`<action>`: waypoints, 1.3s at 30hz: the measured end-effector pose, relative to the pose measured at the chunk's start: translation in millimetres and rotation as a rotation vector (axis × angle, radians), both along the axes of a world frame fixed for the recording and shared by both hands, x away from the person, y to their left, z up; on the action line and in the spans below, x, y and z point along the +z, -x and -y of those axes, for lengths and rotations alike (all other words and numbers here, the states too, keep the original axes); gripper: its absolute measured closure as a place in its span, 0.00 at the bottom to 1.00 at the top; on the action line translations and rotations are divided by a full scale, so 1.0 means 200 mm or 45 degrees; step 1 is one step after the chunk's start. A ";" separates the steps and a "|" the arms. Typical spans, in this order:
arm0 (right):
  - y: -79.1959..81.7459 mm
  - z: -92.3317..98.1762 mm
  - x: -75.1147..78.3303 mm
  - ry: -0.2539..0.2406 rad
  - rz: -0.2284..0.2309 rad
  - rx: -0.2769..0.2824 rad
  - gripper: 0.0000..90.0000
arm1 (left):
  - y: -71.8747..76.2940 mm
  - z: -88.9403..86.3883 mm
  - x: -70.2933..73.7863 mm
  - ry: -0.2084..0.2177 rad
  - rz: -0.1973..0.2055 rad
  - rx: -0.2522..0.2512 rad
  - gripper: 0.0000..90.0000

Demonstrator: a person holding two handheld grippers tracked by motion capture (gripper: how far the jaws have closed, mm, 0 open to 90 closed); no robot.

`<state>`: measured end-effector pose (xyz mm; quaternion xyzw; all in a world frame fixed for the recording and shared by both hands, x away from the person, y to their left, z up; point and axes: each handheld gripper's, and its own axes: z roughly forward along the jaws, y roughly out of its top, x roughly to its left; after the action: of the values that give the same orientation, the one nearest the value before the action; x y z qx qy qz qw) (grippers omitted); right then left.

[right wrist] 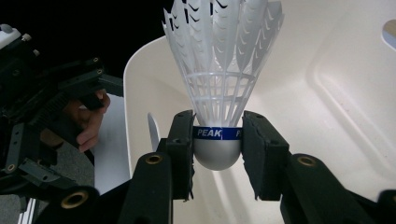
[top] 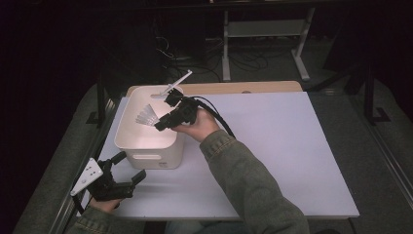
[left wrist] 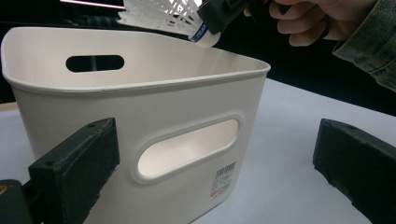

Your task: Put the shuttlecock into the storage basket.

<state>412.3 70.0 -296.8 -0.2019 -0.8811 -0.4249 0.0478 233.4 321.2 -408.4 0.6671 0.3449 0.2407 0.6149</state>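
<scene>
The bin's [top: 146,141] floor is mostly hidden from the left gripper view; the right gripper view looks down inside. The right gripper [right wrist: 217,144] pinches a white shuttlecock [right wrist: 219,70] at its blue-banded cork above the bin. The left gripper [top: 130,168] rests wide apart beside the bin's handle wall

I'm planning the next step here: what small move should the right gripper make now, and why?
Probably open the right gripper and let go. It holds the shuttlecock by its cork base above the inside of the white bin, so it should fall in. The left gripper sits open beside the bin's near wall.
</scene>
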 end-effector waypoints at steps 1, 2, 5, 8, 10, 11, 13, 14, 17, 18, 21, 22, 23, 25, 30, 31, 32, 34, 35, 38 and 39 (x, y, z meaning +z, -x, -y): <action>0.00 0.00 -0.01 0.002 -0.004 -0.001 0.71 | 0.00 0.00 0.00 -0.001 0.000 0.000 0.00; -0.01 0.00 -0.01 0.002 0.002 0.004 0.71 | 0.00 0.00 0.00 0.001 0.001 -0.002 0.00; -0.01 -0.01 -0.03 0.013 -0.015 -0.008 0.71 | 0.00 0.00 0.00 -0.006 -0.001 0.000 0.00; -0.02 -0.01 -0.05 0.019 -0.006 0.000 0.71 | 0.00 0.00 0.00 0.003 -0.007 0.003 0.00; -0.02 -0.02 -0.06 0.026 -0.026 -0.001 0.71 | 0.00 0.00 0.00 0.001 -0.006 0.002 0.00; -0.02 -0.02 -0.06 0.035 -0.012 0.002 0.71 | 0.00 0.00 0.00 0.004 -0.004 0.001 0.00; -0.02 -0.02 -0.07 0.032 -0.018 0.009 0.71 | 0.00 0.00 0.00 0.004 -0.003 0.002 0.00; -0.02 -0.02 -0.07 0.032 -0.018 0.009 0.71 | 0.00 0.00 0.00 0.004 -0.003 0.002 0.00; -0.02 -0.03 -0.08 0.033 -0.025 -0.006 0.71 | 0.00 0.00 0.00 -0.005 -0.004 0.001 0.00; -0.02 -0.03 -0.08 0.033 -0.025 -0.006 0.71 | 0.00 0.00 0.00 -0.005 -0.004 0.001 0.00; -0.02 -0.04 -0.10 0.055 -0.027 0.017 0.70 | 0.00 0.00 0.00 -0.007 -0.007 0.002 0.00; -0.02 -0.04 -0.10 0.055 -0.027 0.017 0.70 | 0.00 0.00 0.00 -0.007 -0.007 0.002 0.00; -0.02 -0.04 -0.11 0.054 -0.032 0.016 0.64 | 0.00 0.00 0.00 -0.007 -0.007 0.002 0.00; -0.02 -0.04 -0.11 0.047 -0.037 0.007 0.59 | 0.00 0.00 0.00 -0.006 -0.006 0.002 0.00; -0.03 -0.02 -0.09 -0.032 -0.070 -0.012 0.40 | 0.00 0.00 0.00 -0.003 -0.005 0.000 0.00; -0.03 -0.01 -0.08 -0.048 -0.060 -0.011 0.36 | 0.00 0.00 0.00 0.001 -0.006 0.000 0.00; -0.03 -0.01 -0.07 -0.060 -0.061 -0.011 0.33 | 0.00 0.00 0.00 0.006 -0.006 0.000 0.00; -0.03 0.01 -0.06 -0.068 -0.040 -0.021 0.22 | 0.00 0.00 0.00 0.000 -0.004 -0.003 0.00; -0.03 0.01 -0.05 -0.068 -0.023 -0.025 0.18 | 0.00 0.00 0.00 -0.011 -0.002 -0.005 0.00; -0.02 0.04 -0.03 -0.098 -0.002 -0.019 0.09 | 0.00 0.00 0.00 -0.006 0.001 -0.005 0.00; -0.01 0.04 -0.03 -0.108 0.011 -0.025 0.03 | 0.00 0.00 0.00 0.000 0.005 -0.006 0.00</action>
<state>414.1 61.1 -302.1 -0.2064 -0.8605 -0.4633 0.0485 233.0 320.8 -408.3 0.6673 0.3422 0.2407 0.6162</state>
